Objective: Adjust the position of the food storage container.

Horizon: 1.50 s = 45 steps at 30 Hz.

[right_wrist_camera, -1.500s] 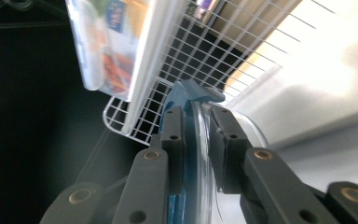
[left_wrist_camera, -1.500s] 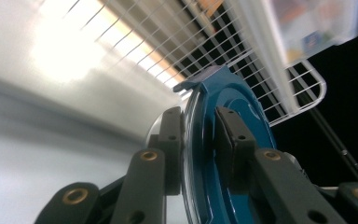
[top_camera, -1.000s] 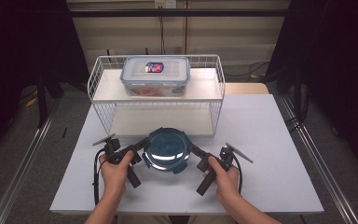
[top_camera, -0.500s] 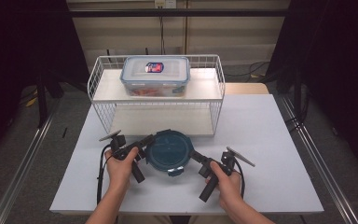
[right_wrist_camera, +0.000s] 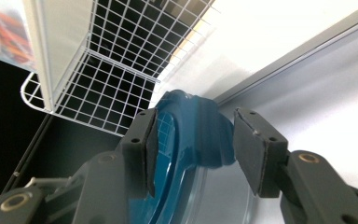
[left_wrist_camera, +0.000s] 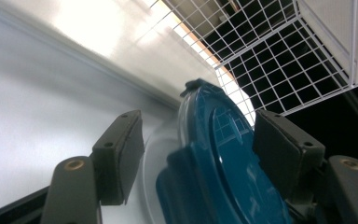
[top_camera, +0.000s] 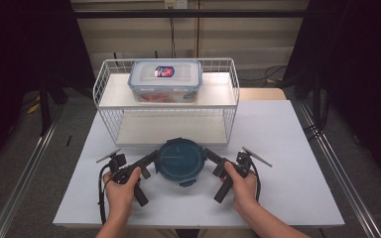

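The round blue-lidded container [top_camera: 180, 160] sits on the white table [top_camera: 287, 148], near the middle of its front half and just in front of the white wire rack [top_camera: 110, 94] that stands toward the table's far edge. Against the earlier frames it has come a little closer to the front edge, and both hands have come with it.

The left gripper [top_camera: 151, 157] reaches in from the container's left side. In the left gripper view its jaws stand apart, one pad over the lid and the other below the rim with a gap showing, so they straddle the left edge without pinching it. The left hand [top_camera: 121, 186] rests low on the table near the front edge.

The right gripper [top_camera: 209, 153] meets the container's right side. In the right gripper view its jaws are also apart, set on either side of a lid latch with space between pads and plastic. The right hand [top_camera: 240, 183] lies toward the front edge, slightly nearer than a second ago.

On the rack's top shelf a clear rectangular box [top_camera: 165, 79] with a red and blue label is unmoved.
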Available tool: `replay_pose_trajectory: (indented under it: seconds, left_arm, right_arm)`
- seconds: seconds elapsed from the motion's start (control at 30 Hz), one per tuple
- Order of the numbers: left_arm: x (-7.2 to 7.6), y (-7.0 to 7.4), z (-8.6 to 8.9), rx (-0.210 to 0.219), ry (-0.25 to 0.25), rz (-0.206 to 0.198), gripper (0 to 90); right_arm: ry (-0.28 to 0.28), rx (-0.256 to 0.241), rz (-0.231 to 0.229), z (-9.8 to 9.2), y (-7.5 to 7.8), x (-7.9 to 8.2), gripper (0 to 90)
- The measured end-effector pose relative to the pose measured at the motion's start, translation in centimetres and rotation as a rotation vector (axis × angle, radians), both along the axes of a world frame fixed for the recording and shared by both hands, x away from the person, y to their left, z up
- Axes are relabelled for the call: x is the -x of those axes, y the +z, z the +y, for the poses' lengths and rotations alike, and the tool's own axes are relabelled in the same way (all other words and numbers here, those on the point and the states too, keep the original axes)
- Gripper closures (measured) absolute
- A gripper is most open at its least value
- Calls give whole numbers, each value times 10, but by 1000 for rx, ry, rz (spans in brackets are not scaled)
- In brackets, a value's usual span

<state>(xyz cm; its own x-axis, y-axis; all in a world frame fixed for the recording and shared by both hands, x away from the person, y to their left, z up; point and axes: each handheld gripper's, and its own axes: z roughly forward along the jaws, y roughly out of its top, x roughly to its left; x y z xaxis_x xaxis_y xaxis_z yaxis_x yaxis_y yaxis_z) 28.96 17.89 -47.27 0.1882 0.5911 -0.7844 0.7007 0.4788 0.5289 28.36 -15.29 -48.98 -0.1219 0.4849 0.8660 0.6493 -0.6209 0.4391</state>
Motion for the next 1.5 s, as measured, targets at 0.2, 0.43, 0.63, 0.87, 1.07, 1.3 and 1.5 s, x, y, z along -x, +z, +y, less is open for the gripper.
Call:
replay_pose_trajectory:
  seconds: [0.2, 0.43, 0.63, 0.87, 1.07, 1.3, 1.5]
  left_arm:
    - [10, -8, -5, 46, 0, 29, 310]
    - [12, -16, -13, 72, -1, 67, 357]
    - [12, -16, -14, 111, 18, 74, 453]
    - [14, -11, -14, 101, 25, 79, 469]
    - [19, 13, -9, 89, 61, -8, 484]
    - [23, 39, -2, 109, 53, -95, 492]
    - [24, 51, 3, 127, 71, -134, 498]
  right_arm:
    - [10, 6, -4, 7, -3, -12, 528]
    - [19, -20, 7, 4, -6, -12, 530]
    - [41, -13, 40, 2, -12, -11, 575]
    - [-10, -81, 78, 7, -13, -5, 583]
    - [8, -117, 28, 12, 0, 4, 582]
    - [4, -162, -67, 19, 27, 10, 582]
    - [12, -173, -95, 25, 39, 12, 582]
